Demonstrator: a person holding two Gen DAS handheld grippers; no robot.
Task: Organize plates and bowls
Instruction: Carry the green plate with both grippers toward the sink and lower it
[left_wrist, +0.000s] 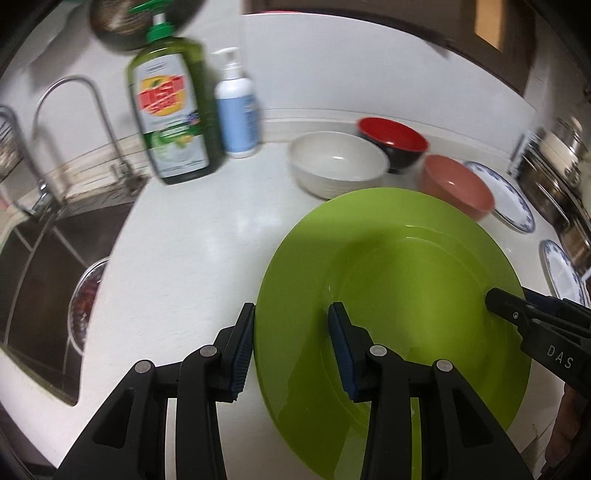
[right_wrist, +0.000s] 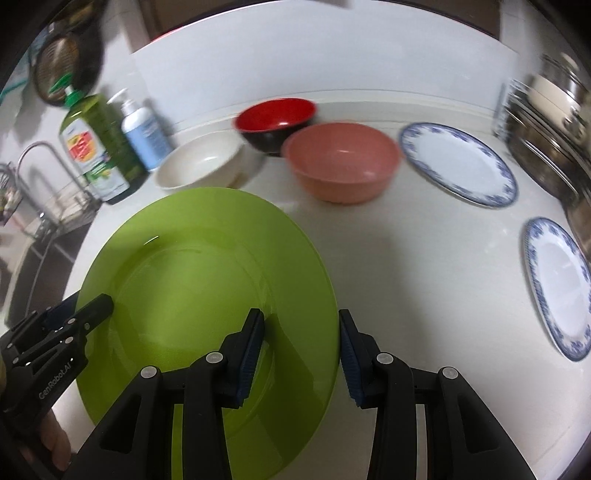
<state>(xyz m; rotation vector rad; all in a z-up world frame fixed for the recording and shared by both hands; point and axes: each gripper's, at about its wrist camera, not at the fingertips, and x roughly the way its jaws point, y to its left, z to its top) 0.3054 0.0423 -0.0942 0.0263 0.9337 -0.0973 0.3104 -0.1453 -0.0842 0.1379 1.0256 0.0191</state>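
Left wrist view, left gripper (left_wrist: 291, 347) clamped on green plate's (left_wrist: 399, 266) left rim, right gripper (right_wrist: 302, 354) clamped on its right rim, plate above counter (right_wrist: 406, 266), bowls (right_wrist: 341, 160) behind

- Left gripper (left_wrist: 291, 347) clamped across near rim of green plate (left_wrist: 406, 273), above white counter (left_wrist: 192, 236).
- Right gripper (left_wrist: 495, 295) gripping plate's right rim.
- Beyond: white bowl (left_wrist: 338, 168), red-and-black bowl (left_wrist: 393, 142), pink bowl (left_wrist: 456, 184).
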